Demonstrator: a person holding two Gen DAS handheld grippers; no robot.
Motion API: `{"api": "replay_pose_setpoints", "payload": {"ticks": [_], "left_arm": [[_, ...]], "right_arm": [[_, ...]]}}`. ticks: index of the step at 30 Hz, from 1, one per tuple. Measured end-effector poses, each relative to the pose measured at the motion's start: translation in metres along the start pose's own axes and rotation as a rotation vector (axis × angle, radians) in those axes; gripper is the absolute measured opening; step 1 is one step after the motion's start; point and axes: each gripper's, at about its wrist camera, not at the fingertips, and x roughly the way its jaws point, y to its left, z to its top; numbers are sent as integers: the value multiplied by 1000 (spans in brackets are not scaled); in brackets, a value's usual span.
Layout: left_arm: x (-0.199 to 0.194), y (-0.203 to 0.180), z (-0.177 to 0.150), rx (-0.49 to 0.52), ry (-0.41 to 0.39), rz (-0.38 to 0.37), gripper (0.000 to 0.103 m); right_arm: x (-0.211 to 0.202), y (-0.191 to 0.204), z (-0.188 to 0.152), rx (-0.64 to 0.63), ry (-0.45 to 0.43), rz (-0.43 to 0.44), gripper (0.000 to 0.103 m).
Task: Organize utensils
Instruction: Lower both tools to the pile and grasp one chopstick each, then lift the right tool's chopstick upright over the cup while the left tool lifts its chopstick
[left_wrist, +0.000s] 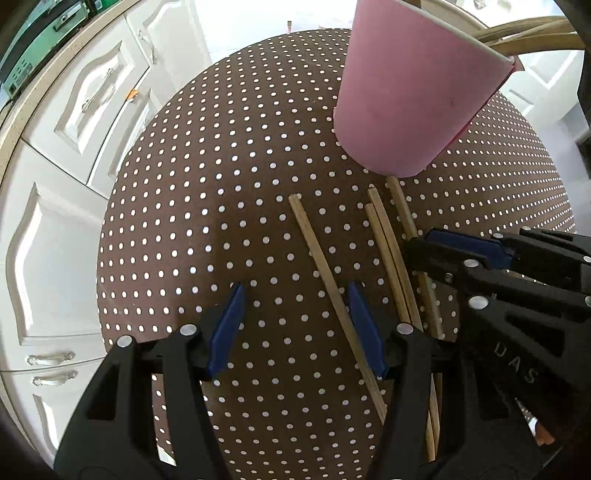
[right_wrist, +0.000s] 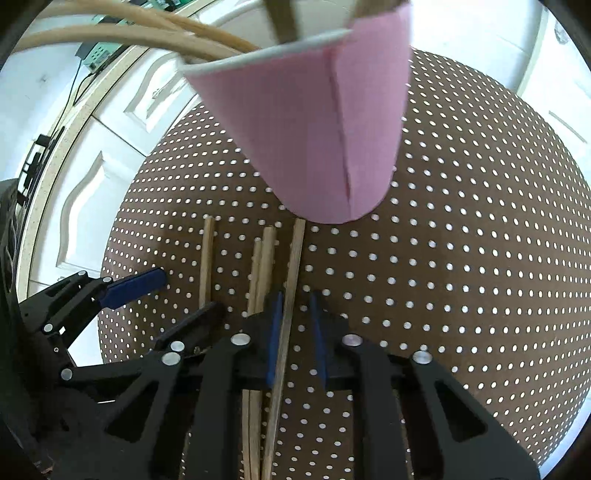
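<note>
A pink paper cup (left_wrist: 413, 92) stands on the brown dotted tablecloth (left_wrist: 221, 206) with several wooden utensils (left_wrist: 532, 37) in it; it also shows in the right wrist view (right_wrist: 317, 140). Several wooden chopsticks lie on the cloth in front of the cup. One lone chopstick (left_wrist: 325, 273) lies left of a pair (left_wrist: 391, 258). My left gripper (left_wrist: 295, 328) is open and empty, its right finger beside the lone chopstick. My right gripper (right_wrist: 295, 336) is partly open around the rightmost chopstick (right_wrist: 290, 295), which touches the left pad (right_wrist: 274, 336). The right gripper also shows in the left wrist view (left_wrist: 472, 251).
White cabinet doors (left_wrist: 66, 155) with metal handles and a countertop edge stand beyond the table on the left. The left gripper shows in the right wrist view (right_wrist: 133, 284) left of the chopsticks. The table edge curves along the left.
</note>
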Motion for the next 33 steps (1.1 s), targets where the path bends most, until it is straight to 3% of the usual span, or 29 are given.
{"api": "replay_pose_setpoints", "payload": {"ticks": [4,10,11,12,20,25,33], "left_arm": [[3,-2,11,-2,-4,-7,54],[6,-5,28,-24,-30,-21,27],[6,-5,29,-29,-29,-33,15],[5,-4,30,-38,-22,-51,11],[-12,10,20,-109,-19,-160,5],[-44,16,21,-122,-80,-215,5],[-108,21,21,-51,-194,-267,5]], "right_arm": [[1,-12,1,49,63,32,3],[0,-17,-2,52,93,45,4],[0,-17,-3,58,89,50,5],[-2,-20,-4,71,82,61,5],[-38,-39,-18,111,8,93,4],[-78,-51,-27,142,-77,110,4],[-148,-62,-51,162,-220,122,4]]}}
